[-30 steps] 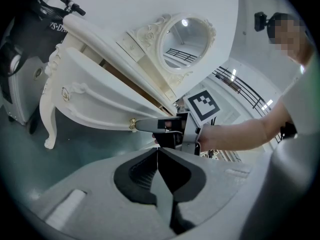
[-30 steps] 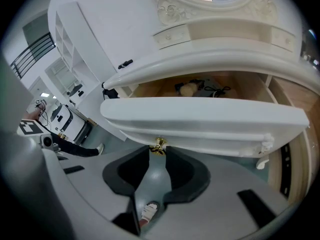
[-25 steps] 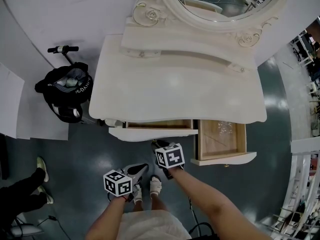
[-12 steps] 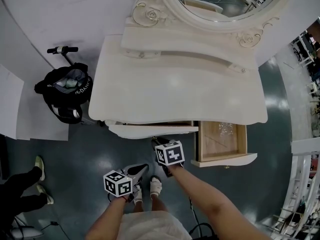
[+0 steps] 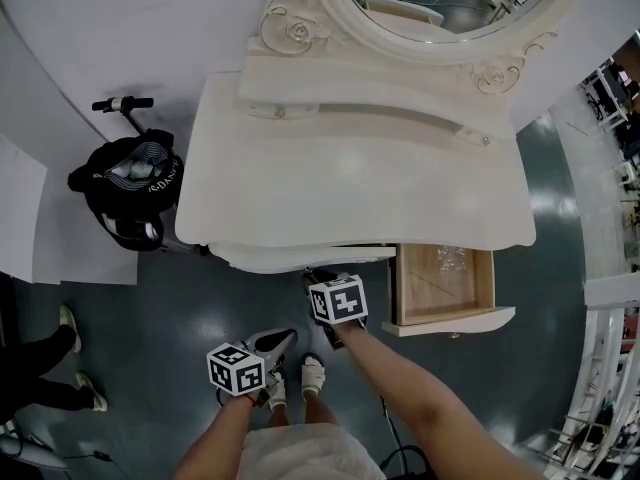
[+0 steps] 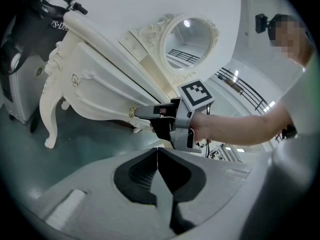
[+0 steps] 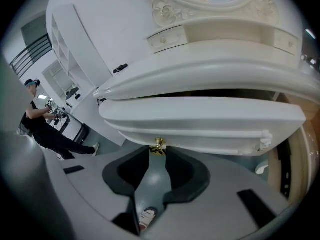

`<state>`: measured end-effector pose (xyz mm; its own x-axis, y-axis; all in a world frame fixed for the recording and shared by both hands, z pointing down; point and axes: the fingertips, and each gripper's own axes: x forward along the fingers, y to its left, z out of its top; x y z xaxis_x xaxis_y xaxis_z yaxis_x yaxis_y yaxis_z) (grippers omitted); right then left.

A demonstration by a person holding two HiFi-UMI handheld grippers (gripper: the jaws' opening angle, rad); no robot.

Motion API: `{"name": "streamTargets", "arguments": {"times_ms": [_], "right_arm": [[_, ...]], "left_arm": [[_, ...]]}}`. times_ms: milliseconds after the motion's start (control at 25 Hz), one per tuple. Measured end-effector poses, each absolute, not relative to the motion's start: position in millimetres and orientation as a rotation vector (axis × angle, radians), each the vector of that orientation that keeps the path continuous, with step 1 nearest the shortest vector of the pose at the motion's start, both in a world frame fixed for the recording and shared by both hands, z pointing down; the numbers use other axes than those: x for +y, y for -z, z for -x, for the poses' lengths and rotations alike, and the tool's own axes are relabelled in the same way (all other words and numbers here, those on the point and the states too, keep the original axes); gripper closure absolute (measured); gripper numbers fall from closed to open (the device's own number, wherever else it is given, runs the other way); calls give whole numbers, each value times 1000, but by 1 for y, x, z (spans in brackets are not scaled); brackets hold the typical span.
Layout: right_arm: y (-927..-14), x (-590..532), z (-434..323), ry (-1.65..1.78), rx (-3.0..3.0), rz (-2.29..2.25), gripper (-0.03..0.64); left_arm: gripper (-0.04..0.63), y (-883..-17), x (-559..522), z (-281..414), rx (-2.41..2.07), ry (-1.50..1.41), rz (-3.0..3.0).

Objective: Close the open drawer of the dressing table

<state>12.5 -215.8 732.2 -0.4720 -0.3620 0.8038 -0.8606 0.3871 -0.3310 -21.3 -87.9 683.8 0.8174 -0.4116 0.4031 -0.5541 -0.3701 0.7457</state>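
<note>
Open floor point(image 5: 180, 318) before dressing table point(image 5: 350, 178); right tongs point(image 7: 158, 153) tight on drawer knob point(image 7: 159, 144), left tongs point(image 6: 157, 151) together, empty.

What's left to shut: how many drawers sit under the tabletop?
2. The left drawer is almost in, its knob held by the right gripper; the right drawer is pulled far out. None seems hidden.

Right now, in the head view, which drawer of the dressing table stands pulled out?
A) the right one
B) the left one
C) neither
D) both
A: the right drawer shows its wooden floor, while the left drawer sits nearly flush under the tabletop.
</note>
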Motion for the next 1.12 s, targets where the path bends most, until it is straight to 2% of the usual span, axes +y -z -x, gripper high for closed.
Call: {"name": "streamTargets", "arguments": {"times_ms": [1120], "right_arm": [[-729, -260, -13, -974, -2032, -1120, 508]], "left_arm": [[586, -699, -102, 19, -715, -192, -1986]]}}
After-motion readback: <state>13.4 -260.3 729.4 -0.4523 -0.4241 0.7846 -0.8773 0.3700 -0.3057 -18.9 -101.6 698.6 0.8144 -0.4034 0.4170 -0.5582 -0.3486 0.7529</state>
